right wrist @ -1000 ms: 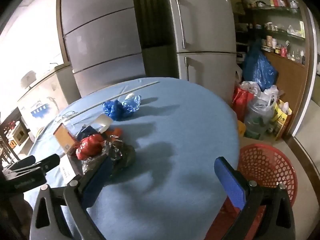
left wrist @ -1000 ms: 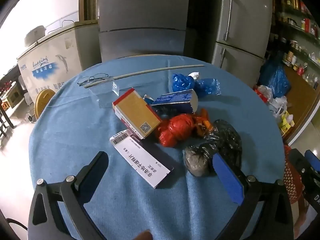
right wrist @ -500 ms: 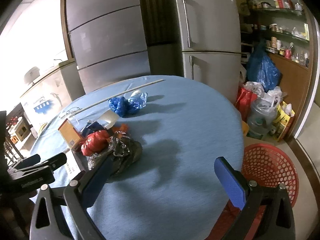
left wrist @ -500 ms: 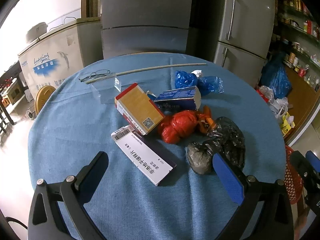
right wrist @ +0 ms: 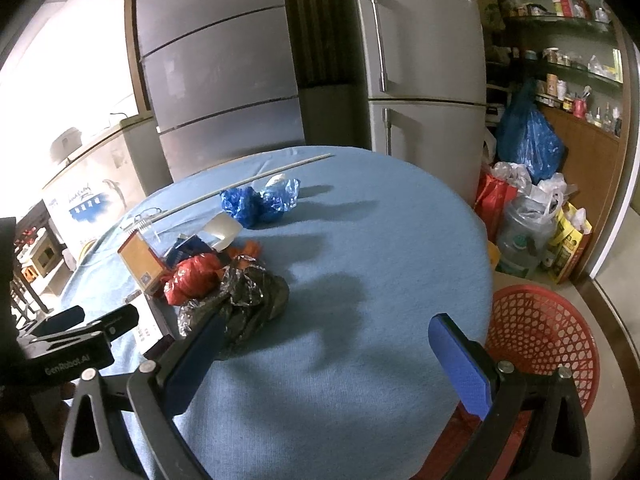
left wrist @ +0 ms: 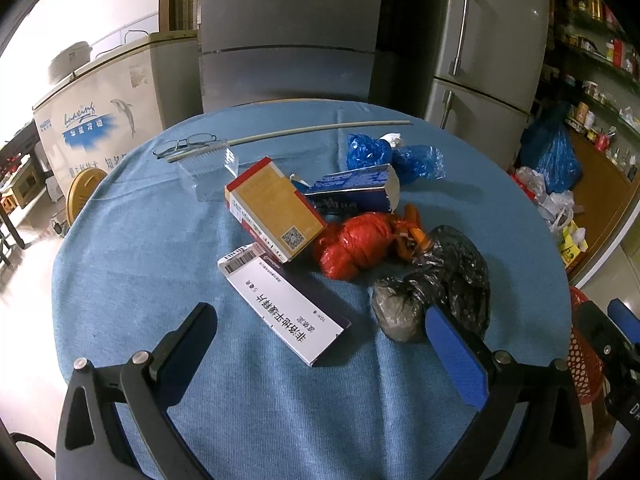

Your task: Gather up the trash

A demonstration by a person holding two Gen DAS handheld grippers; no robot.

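While both of our grippers hover above the round blue table (left wrist: pixel 120 280), our left gripper (left wrist: pixel 320 344) has its fingers spread wide with nothing between them, and our right gripper (right wrist: pixel 328 356) is likewise parted and empty. We see the trash heaped mid-table: a white box (left wrist: pixel 284 312), a tan box (left wrist: pixel 276 208), a red bag (left wrist: pixel 356 244) and a black bag (left wrist: pixel 452 276) touching one another. Beside the table's right edge, on the floor, stands the red basket (right wrist: pixel 544 332).

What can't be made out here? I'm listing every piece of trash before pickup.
- Crumpled black plastic bag: contents hidden by opaque plastic, both views.
- Red mesh basket: its inside partly blocked by the blue table edge, right wrist view.
- Blue carton: print too small, left wrist view.
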